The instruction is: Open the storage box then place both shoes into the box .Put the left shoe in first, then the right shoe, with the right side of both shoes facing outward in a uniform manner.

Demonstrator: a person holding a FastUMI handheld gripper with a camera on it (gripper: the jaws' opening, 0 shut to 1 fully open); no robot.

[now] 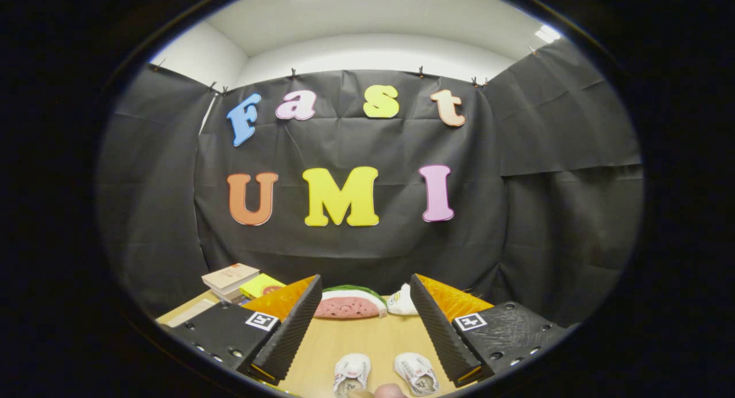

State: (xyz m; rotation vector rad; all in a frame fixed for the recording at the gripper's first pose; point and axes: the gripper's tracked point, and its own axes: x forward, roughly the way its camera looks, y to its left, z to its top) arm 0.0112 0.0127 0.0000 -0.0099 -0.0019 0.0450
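Observation:
Two small white shoes stand side by side on the wooden table (pixel 367 337), toes pointing away from me: one shoe (pixel 351 373) lies nearer the left finger, the other shoe (pixel 417 373) nearer the right finger. My gripper (pixel 367 297) hovers above them with its fingers wide apart and nothing between them. Both shoes lie low between the finger bases. A fingertip of a person's hand (pixel 390 391) shows just behind the shoes.
At the table's far edge lie a watermelon-slice toy (pixel 349 304) and a small white object (pixel 401 301) beside it. A stack of books (pixel 231 280) and a yellow pad (pixel 261 285) sit at the far left. Black cloth walls close the booth.

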